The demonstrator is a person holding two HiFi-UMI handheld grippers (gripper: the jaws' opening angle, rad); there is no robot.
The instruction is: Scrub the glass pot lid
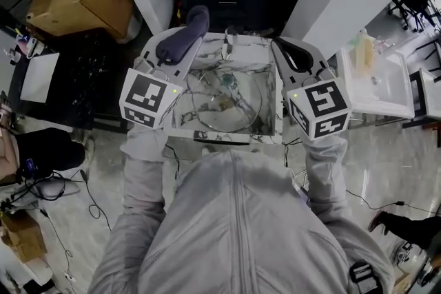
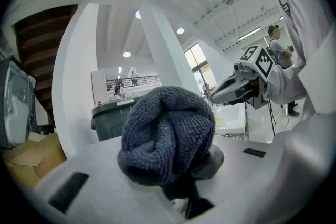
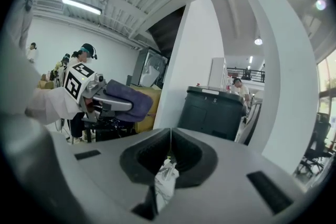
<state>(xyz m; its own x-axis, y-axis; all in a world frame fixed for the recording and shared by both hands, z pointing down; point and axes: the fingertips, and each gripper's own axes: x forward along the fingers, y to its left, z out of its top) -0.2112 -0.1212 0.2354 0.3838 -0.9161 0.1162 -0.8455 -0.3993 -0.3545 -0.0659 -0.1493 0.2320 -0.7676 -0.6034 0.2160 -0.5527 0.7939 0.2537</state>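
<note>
Two hand-held grippers over a white marble-patterned sink [image 1: 265,57] with a round clear glass pot lid [image 1: 222,105] inside.
The person's grey zip jacket [image 1: 234,231] covers the sink's near edge; the lid lies on the sink floor between the two grippers, and its see-through rim is faint against the marble lines; the left gripper [image 2: 176,168] squeezes a dark blue fuzzy cloth [image 2: 167,131] that hides most of its jaws; the right gripper [image 3: 169,157] has its jaws pressed together on nothing.
</note>
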